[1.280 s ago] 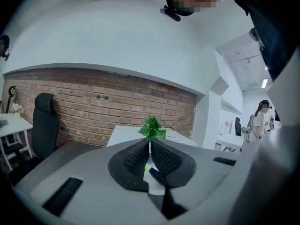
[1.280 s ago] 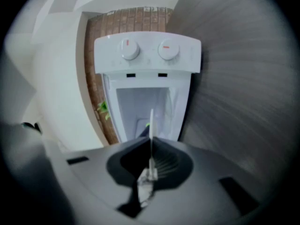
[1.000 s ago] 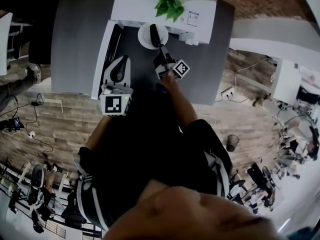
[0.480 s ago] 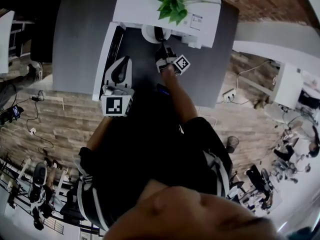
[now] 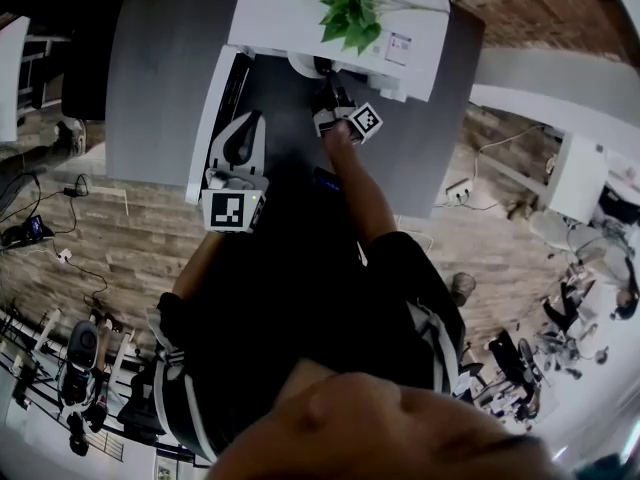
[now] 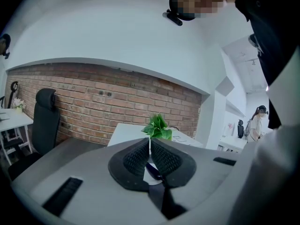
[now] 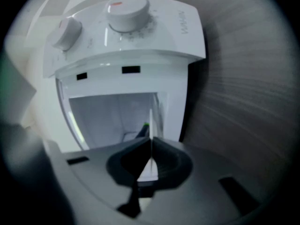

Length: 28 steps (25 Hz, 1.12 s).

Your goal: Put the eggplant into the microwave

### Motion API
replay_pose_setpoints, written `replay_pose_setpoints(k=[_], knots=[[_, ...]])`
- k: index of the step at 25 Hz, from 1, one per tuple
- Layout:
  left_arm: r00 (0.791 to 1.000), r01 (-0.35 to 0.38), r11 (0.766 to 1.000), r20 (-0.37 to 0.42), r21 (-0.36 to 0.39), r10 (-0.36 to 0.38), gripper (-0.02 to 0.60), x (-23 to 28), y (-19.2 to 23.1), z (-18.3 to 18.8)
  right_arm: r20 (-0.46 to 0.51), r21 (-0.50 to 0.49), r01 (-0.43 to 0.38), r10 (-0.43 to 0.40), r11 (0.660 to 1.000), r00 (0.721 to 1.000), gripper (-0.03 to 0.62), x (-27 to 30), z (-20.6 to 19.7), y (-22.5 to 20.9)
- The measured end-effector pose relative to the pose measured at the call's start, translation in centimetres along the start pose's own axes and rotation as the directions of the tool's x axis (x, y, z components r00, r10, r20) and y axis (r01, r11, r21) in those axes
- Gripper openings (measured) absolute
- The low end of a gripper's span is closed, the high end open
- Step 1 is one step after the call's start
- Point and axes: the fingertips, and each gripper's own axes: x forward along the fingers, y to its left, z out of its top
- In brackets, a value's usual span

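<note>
The plate [image 5: 302, 65] slides in. A second ago it sat in full view in front of the microwave [image 5: 290, 13]; now most of it has gone under the top edge of the oven, and the right gripper [image 5: 326, 90] has followed it forward. Nearest to the person, the left gripper [image 6: 150, 147] hangs back by the open door [image 5: 208, 118], its jaws drawn together to a bare slit with nothing between them. It is out of this play. Further on, the right gripper does the work: its jaws are clamped on the thin rim of the plate, seen edge-on in the right gripper view. Just past the pads, the eggplant [image 7: 142, 132] lies on that plate with its green stem end showing, already at the mouth of the lit cavity. Beyond that are the oven's back wall and, on top, the potted plant [image 5: 348, 3]. By my reading the insertion is nearly done. What remains is to set the plate down flat, let go of the rim and back out without dragging it.
</note>
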Motion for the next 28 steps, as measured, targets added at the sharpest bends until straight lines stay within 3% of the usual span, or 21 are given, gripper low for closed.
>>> replay_pose_setpoints(k=[21, 25, 28], knots=[[1.000, 0.025, 0.999, -0.001, -0.046, -0.025, 0.046, 0.5, -0.1, -0.6, -0.008, 0.018, 0.048, -0.047, 0.999, 0.999, 0.038, 2.5, 0.1, 0.3], [0.999, 0.032, 0.998, 0.007, -0.046, -0.032, 0.046, 0.4, -0.2, -0.4, 0.003, 0.041, 0.054, -0.054, 0.998, 0.999, 0.106, 2.3, 0.3, 0.1], [0.999, 0.038, 0.998, 0.005, -0.043, -0.037, 0.046, 0.3, -0.3, -0.4, 0.015, 0.055, 0.046, -0.047, 0.997, 0.999, 0.117, 2.0, 0.5, 0.2]])
